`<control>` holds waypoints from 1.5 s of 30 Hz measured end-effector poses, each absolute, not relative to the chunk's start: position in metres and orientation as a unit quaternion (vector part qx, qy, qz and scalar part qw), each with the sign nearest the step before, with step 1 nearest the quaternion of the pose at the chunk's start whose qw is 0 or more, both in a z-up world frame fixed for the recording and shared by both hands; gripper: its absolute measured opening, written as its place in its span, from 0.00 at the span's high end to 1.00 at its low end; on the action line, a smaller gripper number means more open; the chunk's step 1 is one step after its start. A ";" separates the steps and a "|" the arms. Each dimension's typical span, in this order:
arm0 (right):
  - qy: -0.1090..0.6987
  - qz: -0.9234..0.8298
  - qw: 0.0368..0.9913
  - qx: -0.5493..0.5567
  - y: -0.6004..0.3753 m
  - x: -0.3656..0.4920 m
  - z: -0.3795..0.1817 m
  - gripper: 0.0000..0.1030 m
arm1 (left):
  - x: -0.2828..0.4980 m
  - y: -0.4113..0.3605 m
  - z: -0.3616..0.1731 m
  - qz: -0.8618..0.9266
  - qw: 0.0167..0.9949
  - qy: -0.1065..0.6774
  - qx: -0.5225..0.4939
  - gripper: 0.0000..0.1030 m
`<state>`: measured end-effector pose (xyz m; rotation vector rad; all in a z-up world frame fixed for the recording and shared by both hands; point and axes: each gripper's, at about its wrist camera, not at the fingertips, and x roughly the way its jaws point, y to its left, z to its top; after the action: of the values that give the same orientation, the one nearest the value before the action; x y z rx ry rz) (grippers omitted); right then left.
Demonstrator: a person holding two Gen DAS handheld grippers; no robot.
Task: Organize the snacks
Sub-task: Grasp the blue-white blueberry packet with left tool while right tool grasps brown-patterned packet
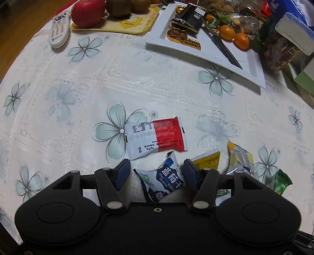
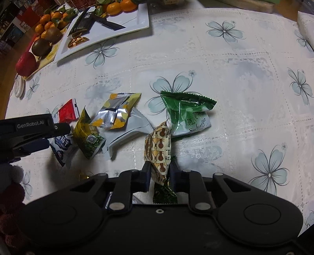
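Observation:
Several snack packets lie on the flowered tablecloth. My left gripper (image 1: 157, 169) is open, its fingers on either side of a blue-and-white dried blueberry packet (image 1: 164, 180), not closed on it. A red-and-white packet (image 1: 156, 135) lies just beyond it. My right gripper (image 2: 160, 172) is shut on a brown-and-cream patterned packet (image 2: 158, 145) that stands upright between the pads. A green packet (image 2: 186, 111), a silver-yellow packet (image 2: 115, 111), a yellow-green pea packet (image 2: 86, 135) and a grey packet (image 2: 129, 135) lie ahead. The left gripper (image 2: 29, 135) shows at the left.
A white rectangular plate (image 1: 245, 66) at the back holds gold coins (image 1: 176, 35), a black packet (image 1: 188, 18), a knife (image 1: 221, 44) and small oranges (image 1: 233, 35). A yellow tray (image 1: 133, 25) holds an apple and kiwis. A remote (image 1: 59, 29) lies at the far left.

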<state>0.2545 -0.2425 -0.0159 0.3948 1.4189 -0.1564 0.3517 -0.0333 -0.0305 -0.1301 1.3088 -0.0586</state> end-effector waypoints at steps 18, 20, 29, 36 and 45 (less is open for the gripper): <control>0.642 -0.046 0.745 0.176 -0.249 0.237 -0.002 0.87 | 0.301 -0.034 -0.021 -0.066 0.778 0.624 -0.024 0.48; 0.643 -0.050 0.744 0.175 -0.249 0.237 -0.004 0.86 | 0.298 -0.033 -0.021 -0.061 0.774 0.629 -0.026 0.48; 0.631 -0.083 0.748 0.191 -0.254 0.253 -0.011 0.49 | 0.302 -0.031 -0.028 -0.071 0.770 0.634 -0.019 0.46; 0.632 -0.101 0.749 0.170 -0.240 0.267 -0.024 0.49 | 0.298 -0.031 -0.019 -0.085 0.791 0.606 0.014 0.46; 0.630 -0.107 0.753 0.157 -0.239 0.272 -0.029 0.67 | 0.291 -0.039 -0.010 -0.140 0.807 0.566 0.092 0.46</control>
<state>0.2716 -0.2387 -0.0287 0.3432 1.3741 -0.2326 0.2912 -0.0395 -0.0101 0.1961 1.2106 -0.2995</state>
